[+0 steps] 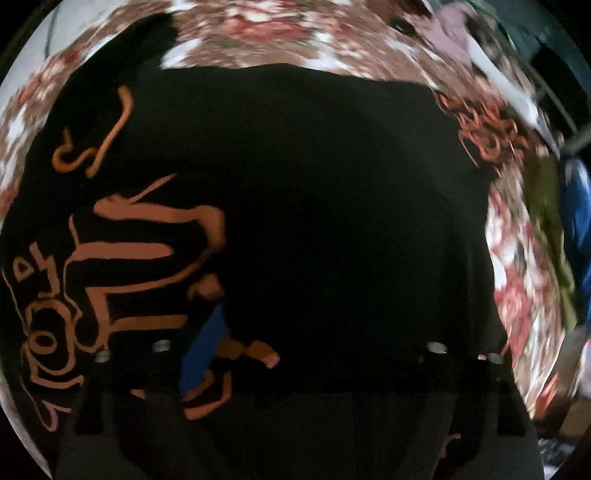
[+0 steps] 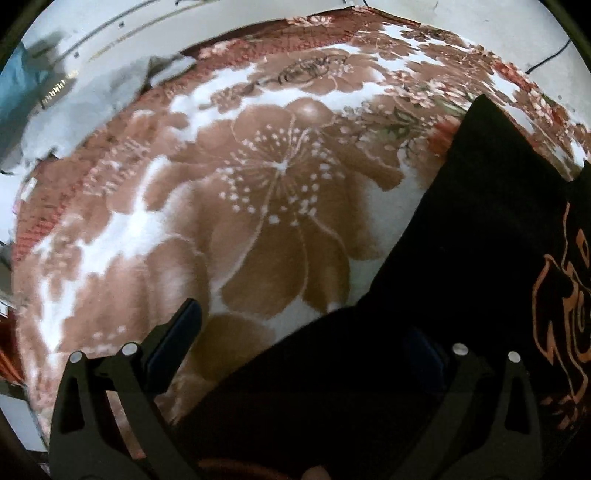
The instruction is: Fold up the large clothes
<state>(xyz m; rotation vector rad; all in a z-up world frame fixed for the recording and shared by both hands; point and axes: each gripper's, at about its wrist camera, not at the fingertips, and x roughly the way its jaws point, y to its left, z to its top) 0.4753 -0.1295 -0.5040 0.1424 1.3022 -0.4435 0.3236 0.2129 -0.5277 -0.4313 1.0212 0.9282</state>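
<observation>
A large black garment (image 1: 314,203) with orange printed lettering lies on a floral blanket (image 1: 266,33) and fills the left wrist view. My left gripper (image 1: 295,354) sits right over it; its blue left finger pad (image 1: 203,350) shows, the right finger is lost in the dark cloth. In the right wrist view the same black garment (image 2: 461,258) covers the lower right. My right gripper (image 2: 303,347) is open, its left finger (image 2: 177,332) over the blanket (image 2: 240,203), its right finger over the garment's edge.
The brown, pink and white floral blanket covers the bed. White wall and floor (image 2: 110,33) lie beyond it. Blurred clothes in olive and blue (image 1: 561,240) sit at the right edge of the left wrist view.
</observation>
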